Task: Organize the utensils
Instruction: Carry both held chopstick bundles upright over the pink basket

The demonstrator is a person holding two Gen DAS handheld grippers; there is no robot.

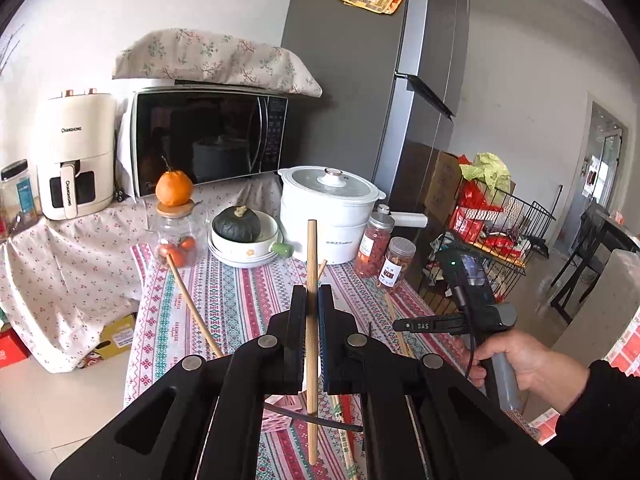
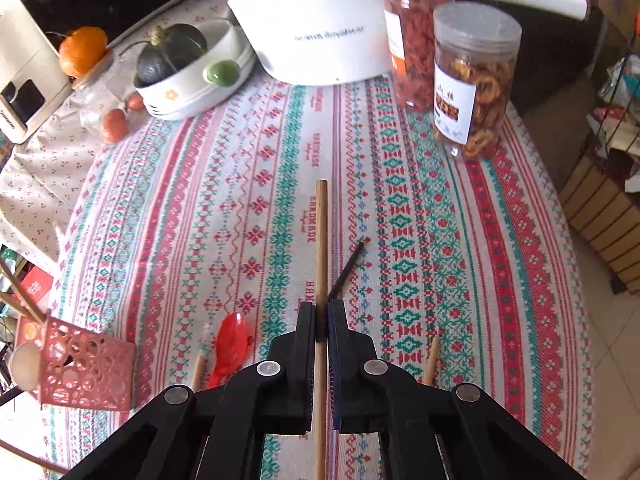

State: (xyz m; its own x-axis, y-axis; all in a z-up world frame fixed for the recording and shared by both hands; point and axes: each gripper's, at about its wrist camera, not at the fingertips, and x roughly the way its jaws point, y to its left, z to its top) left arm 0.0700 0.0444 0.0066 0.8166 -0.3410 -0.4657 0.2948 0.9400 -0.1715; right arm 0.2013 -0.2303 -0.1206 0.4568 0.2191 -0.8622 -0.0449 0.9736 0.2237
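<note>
In the left wrist view my left gripper [image 1: 313, 294] is shut on a wooden chopstick [image 1: 311, 252] that stands upright above the patterned tablecloth [image 1: 240, 300]. A second chopstick [image 1: 192, 304] leans to its left. In the right wrist view my right gripper [image 2: 321, 310] is shut on another wooden chopstick [image 2: 320, 236] and points down at the table. A thin black stick [image 2: 347, 268] slants off by the right jaw. A red spoon [image 2: 232, 346], a wrapped chopstick [image 2: 200, 362] and a bare one [image 2: 432, 358] lie on the cloth. A pink perforated holder [image 2: 80, 364] with sticks in it stands at the lower left.
A white pot [image 2: 316, 28], two snack jars [image 2: 472, 80], a bowl with a dark squash [image 2: 188, 76] and a glass jar topped by an orange [image 1: 174, 216] line the table's far side. Behind are a microwave [image 1: 208, 140], an air fryer [image 1: 76, 156], a fridge [image 1: 360, 80] and a wire rack [image 1: 496, 220].
</note>
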